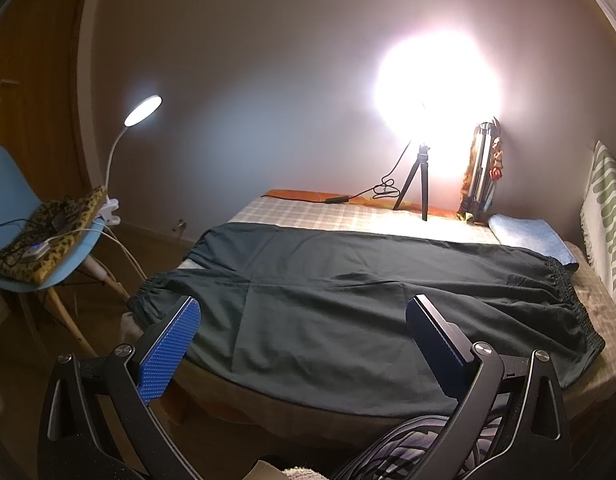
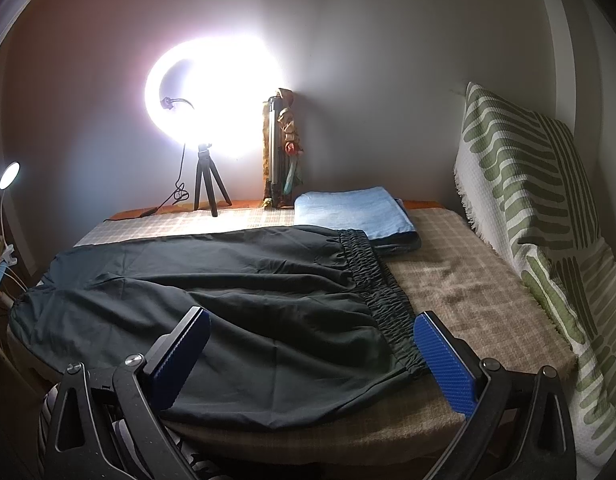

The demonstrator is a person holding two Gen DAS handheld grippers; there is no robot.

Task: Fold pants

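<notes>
Dark green-black pants (image 1: 347, 312) lie spread flat across the bed, elastic waistband (image 1: 575, 304) to the right and leg cuffs (image 1: 148, 300) at the left edge. They also show in the right wrist view (image 2: 228, 312), with the waistband (image 2: 379, 292) toward the right. My left gripper (image 1: 304, 320) is open and empty, held above the near side of the legs. My right gripper (image 2: 311, 336) is open and empty, held above the near corner of the waistband.
The bed (image 2: 467, 292) has a checked beige cover. A folded blue towel (image 2: 355, 212) lies behind the waistband. A bright ring light on a tripod (image 2: 208, 184) stands at the back. A striped green cushion (image 2: 539, 208) is on the right. A blue chair (image 1: 24, 240) with a clip lamp is on the left.
</notes>
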